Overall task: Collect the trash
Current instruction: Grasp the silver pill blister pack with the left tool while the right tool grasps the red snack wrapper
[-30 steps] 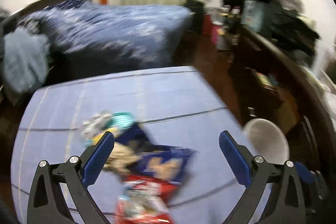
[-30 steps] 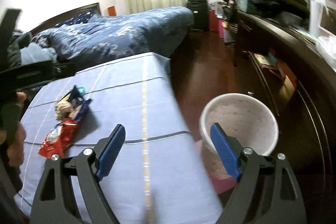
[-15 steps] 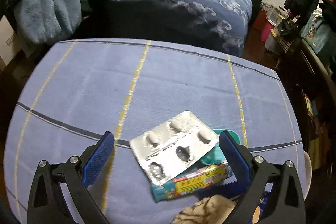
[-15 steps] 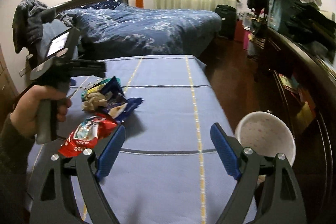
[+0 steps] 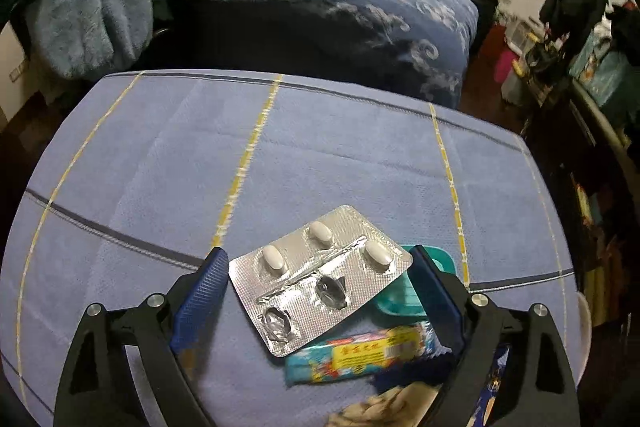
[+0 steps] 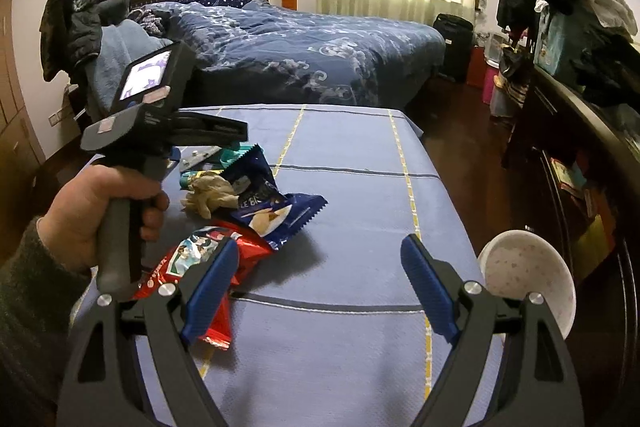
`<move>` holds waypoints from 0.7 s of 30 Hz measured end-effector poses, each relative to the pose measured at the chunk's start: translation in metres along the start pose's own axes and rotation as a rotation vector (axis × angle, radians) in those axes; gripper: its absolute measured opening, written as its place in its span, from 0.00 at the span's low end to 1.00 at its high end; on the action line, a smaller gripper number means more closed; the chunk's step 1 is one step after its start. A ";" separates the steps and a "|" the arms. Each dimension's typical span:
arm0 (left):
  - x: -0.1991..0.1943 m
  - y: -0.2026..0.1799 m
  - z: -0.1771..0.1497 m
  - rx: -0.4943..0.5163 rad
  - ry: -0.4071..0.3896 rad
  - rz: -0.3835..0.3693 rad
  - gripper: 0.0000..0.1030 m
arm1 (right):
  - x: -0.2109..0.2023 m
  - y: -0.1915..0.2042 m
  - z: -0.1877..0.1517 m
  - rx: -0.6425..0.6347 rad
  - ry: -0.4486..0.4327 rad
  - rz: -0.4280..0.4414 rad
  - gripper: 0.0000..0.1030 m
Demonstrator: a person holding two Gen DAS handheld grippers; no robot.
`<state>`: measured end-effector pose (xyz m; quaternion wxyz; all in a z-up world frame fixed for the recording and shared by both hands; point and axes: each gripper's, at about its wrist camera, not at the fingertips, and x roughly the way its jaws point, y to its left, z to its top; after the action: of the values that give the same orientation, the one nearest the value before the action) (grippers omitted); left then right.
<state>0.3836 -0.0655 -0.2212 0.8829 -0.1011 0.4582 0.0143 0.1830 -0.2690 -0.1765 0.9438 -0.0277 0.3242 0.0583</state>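
A silver blister pack (image 5: 320, 279) with three white pills lies on top of the trash pile on the blue tablecloth (image 5: 280, 155). My left gripper (image 5: 318, 253) straddles the pack; its jaws are closing, with the pads close beside its edges and no clear press. Under the pack sit a teal lid (image 5: 404, 295) and a teal-and-yellow wrapper (image 5: 360, 351). In the right wrist view the pile also holds a crumpled tissue (image 6: 210, 193), a blue biscuit bag (image 6: 276, 207) and a red wrapper (image 6: 208, 259). My right gripper (image 6: 320, 243) hangs open over the cloth, holding nothing.
A white bin (image 6: 528, 275) stands on the floor off the table's right edge. A hand (image 6: 92, 211) grips the left tool's handle. Behind the table is a bed with a blue duvet (image 6: 300, 55). A dark cluttered dresser (image 6: 580, 115) runs along the right.
The left gripper swung from the snack bags to over the blister pack, then its fingers narrowed around it. The right gripper's view turned left from the bin toward the pile.
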 end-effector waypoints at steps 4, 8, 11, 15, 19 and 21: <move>-0.025 0.021 -0.001 -0.029 -0.049 -0.010 0.87 | 0.003 0.007 -0.003 -0.011 0.017 0.007 0.82; -0.047 0.037 -0.004 -0.038 -0.096 0.001 0.88 | 0.014 0.024 -0.006 -0.028 0.061 0.054 0.82; -0.058 0.049 -0.008 -0.049 -0.115 0.002 0.88 | 0.027 0.041 -0.008 -0.013 0.105 0.106 0.91; -0.066 0.059 -0.013 -0.059 -0.114 -0.018 0.88 | 0.051 0.056 -0.011 0.015 0.165 0.143 0.89; -0.072 0.064 -0.018 -0.052 -0.116 -0.038 0.88 | 0.068 0.065 -0.015 0.017 0.214 0.161 0.36; -0.075 0.067 -0.019 -0.051 -0.124 -0.040 0.88 | 0.064 0.067 -0.015 0.002 0.202 0.148 0.23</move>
<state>0.3169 0.0015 -0.1814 0.9069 -0.1317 0.4000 0.0146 0.2156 -0.1985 -0.2286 0.8995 -0.0084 0.4187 0.1245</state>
